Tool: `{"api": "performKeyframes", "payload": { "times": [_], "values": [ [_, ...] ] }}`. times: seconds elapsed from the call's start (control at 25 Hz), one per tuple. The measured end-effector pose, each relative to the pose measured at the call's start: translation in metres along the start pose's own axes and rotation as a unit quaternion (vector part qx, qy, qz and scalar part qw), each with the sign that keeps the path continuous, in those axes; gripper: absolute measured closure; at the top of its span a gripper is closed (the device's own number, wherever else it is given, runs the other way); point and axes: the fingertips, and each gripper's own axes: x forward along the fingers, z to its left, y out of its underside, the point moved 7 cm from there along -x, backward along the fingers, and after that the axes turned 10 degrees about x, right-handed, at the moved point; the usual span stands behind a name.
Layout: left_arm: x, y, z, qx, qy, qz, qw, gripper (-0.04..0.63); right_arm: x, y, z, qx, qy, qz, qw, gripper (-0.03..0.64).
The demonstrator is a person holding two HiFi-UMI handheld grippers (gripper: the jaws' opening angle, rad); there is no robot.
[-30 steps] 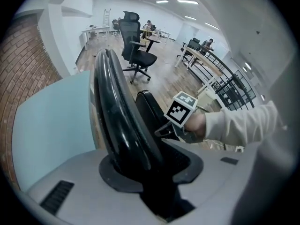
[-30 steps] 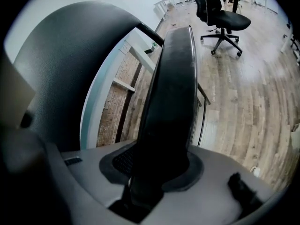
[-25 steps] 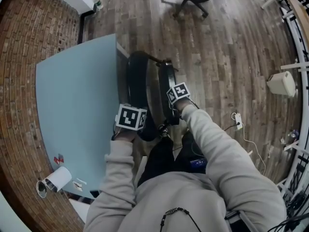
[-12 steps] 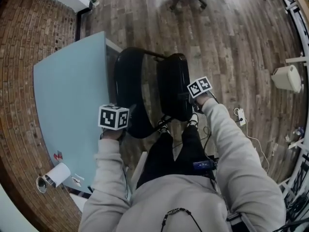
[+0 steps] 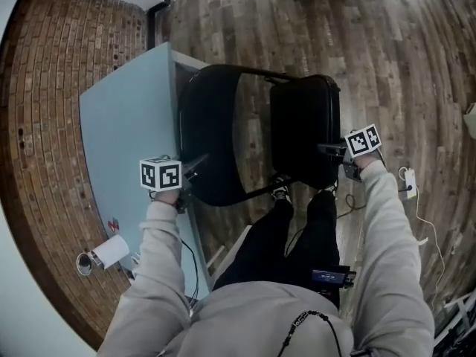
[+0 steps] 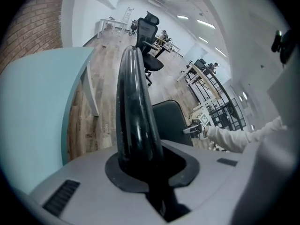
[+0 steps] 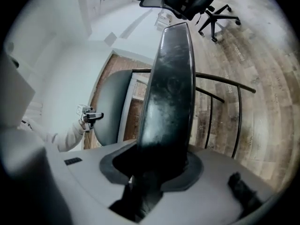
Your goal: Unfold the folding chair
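— Wooden floor [image 5: 416, 65] underfoot; where's the folding chair [image 5: 216, 103]?
— Half open beside the blue surface [image 5: 119, 125]. My left gripper [image 5: 195, 166] is closing on its left panel [image 5: 204, 147]; my right gripper [image 5: 331, 149] pinches the right panel [image 5: 305, 125], probably the seat.
— Risk?
— Edge grips slipping; it drops.

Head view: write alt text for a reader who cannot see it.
A black folding chair stands partly open beside a pale blue table; the left gripper, jaws closing, holds its left panel, and the right gripper grips its right panel.
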Motion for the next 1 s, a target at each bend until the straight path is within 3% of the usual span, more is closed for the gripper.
{"api": "performKeyframes", "payload": {
  "times": [0.24,0.44,0.56,0.88,1.0],
  "values": [
    [0.04,-0.005,-0.01,-0.023,0.025,0.016,0.9993,0.534,-0.053,0.02,-0.074,0.013,-0.073,-0.017,0.997,0.486],
    [0.063,0.006,-0.012,-0.06,0.046,0.026,0.9968,0.538,-0.078,0.034,-0.127,0.021,-0.144,-0.003,0.989,0.489],
    [0.078,0.016,-0.007,-0.086,0.058,0.026,0.9942,0.54,-0.093,0.031,-0.155,0.017,-0.172,-0.005,0.985,0.489],
    [0.124,0.03,-0.003,-0.11,0.083,0.014,0.9903,0.541,-0.124,0.037,-0.233,0.012,-0.24,-0.001,0.971,0.489],
    [0.138,0.033,-0.004,-0.126,0.112,0.001,0.9857,0.541,-0.131,0.039,-0.254,0.016,-0.259,-0.001,0.966,0.491]
  ]
}}
